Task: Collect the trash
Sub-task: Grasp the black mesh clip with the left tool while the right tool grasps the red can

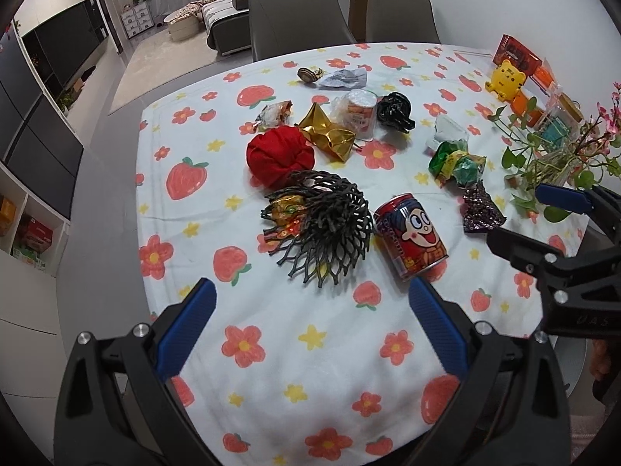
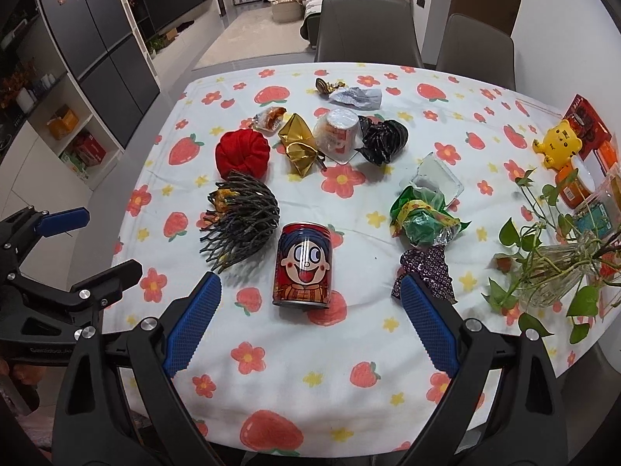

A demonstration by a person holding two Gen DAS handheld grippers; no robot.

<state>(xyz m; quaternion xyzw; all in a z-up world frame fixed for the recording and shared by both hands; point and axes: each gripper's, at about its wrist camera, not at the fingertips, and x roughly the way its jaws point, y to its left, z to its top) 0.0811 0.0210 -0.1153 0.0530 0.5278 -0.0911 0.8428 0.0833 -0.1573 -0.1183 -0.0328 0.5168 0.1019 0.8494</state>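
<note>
Right wrist view: the right gripper (image 2: 310,303) hovers above the near part of the table with its blue-padded fingers (image 2: 192,326) spread wide and nothing between them. Straight ahead of the gap, just beyond the fingertips, a red drink can (image 2: 303,264) with a cartoon face lies on the flowered tablecloth (image 2: 310,380). To the can's left sits a dark mesh net (image 2: 242,225) with an orange wrapper caught in it (the two touch). To its right, a purple patterned wrapper (image 2: 427,268) lies just beside the right finger's tip, and beyond that is a green snack bag (image 2: 421,217) against a clear plastic tray (image 2: 438,176).

Farther out are a red cloth ball (image 2: 242,151), a gold foil wrapper (image 2: 299,143), a foil-lidded cup (image 2: 337,134) and a crumpled black bag (image 2: 382,138), bunched near the table's middle. A silver wrapper (image 2: 355,97) lies near the far edge.

The left gripper (image 1: 312,314) likewise stands wide and empty, over the bare cloth on the near side; the can (image 1: 411,235) lies just beyond its right finger, the net (image 1: 322,225) ahead of it. At the table's right side a glass vase with green leaves (image 2: 559,268) and a yellow toy tiger (image 2: 559,141) stand well apart from the litter. Two grey chairs (image 2: 365,27) stand behind the table.
</note>
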